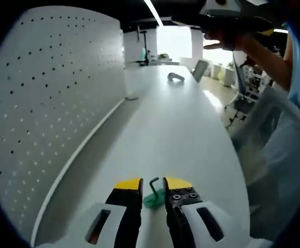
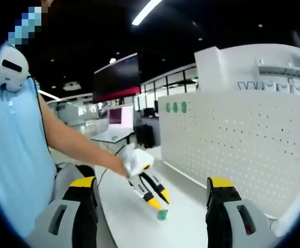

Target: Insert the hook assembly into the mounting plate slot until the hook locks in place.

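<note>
In the left gripper view, the left gripper (image 1: 153, 187) sits low over the white table (image 1: 180, 129), its yellow-tipped jaws drawn close together with only a narrow gap between them. The green hook assembly (image 1: 153, 196) lies on the table in that gap, its dark bent rod standing up between the tips; whether the jaws actually press on it cannot be told. To the left, the white perforated mounting plate (image 1: 51, 103) stands upright along the table's far edge. Farther down the table lie a small grey part (image 1: 175, 76) and a tilted panel (image 1: 200, 70). At the upper right, a hand (image 1: 227, 37) holds the right gripper raised well above the table. In the right gripper view, the right gripper (image 2: 152, 188) has its jaws spread wide with nothing between them. Beyond them, the left gripper (image 2: 158, 199) points down at the green hook assembly (image 2: 162, 215) on the table (image 2: 134, 222), near the mounting plate (image 2: 242, 144) on the right.
</note>
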### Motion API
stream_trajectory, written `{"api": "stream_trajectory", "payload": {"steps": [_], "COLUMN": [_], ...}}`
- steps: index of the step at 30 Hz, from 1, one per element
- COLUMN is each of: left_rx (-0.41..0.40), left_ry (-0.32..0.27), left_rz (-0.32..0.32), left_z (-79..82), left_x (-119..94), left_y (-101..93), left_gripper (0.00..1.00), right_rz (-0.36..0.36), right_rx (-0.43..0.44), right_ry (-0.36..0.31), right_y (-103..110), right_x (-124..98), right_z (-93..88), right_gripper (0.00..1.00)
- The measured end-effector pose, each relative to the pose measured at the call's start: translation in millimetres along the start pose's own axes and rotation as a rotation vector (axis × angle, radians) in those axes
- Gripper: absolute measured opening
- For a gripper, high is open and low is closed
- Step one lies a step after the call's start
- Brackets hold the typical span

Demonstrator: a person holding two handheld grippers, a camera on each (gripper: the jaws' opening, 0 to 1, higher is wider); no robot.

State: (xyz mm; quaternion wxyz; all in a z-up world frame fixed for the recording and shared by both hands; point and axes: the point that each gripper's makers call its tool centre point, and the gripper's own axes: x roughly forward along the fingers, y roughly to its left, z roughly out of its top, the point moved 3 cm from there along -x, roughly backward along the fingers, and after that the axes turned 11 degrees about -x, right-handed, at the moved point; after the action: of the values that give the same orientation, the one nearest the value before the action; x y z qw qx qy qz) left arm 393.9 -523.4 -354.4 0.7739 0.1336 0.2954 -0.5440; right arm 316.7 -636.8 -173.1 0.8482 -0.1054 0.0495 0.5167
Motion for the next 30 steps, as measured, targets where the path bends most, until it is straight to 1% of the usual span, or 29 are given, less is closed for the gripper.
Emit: {"api": "stream_trajectory", "payload": {"steps": [4, 9, 12, 17, 21, 30], "left_rx": [0.016, 0.021, 0.021, 0.025, 0.030, 0.037], "left_ry": [0.026, 0.030, 0.042, 0.051, 0.060, 0.072], "left_rz": [-0.012, -0.023, -0.026, -0.038, -0.043, -0.041], "left_z": [-3.6, -3.0, -5.8, -7.4, -8.2, -10.6], "left_x": [5.7, 11.7, 15.5, 17.7, 19.6, 19.7], "left_y": [0.6, 1.5, 2.6, 2.3, 2.4, 3.0], "left_gripper": [0.15, 0.14, 0.13, 0.13, 0.12, 0.08], "right_rz": [-0.001, -0.006, -0.010, -0.016, -0.015, -0.013], "right_rx": [0.002, 0.006, 0.010, 0.015, 0.011, 0.012], "right_ry": [0.002, 0.005, 0.007, 0.015, 0.033, 0.025], "right_y": [-1.0, -2.4, -3.1, -4.0, -4.3, -4.3], "right_x": [-0.9, -2.7, -3.7, -4.3, -2.1, -2.2], "right_z": [-0.6, -1.9, -3.1, -5.9, -9.2, -8.5], "right_gripper": [0.88, 0.88, 0.88, 0.88, 0.88, 0.87]}}
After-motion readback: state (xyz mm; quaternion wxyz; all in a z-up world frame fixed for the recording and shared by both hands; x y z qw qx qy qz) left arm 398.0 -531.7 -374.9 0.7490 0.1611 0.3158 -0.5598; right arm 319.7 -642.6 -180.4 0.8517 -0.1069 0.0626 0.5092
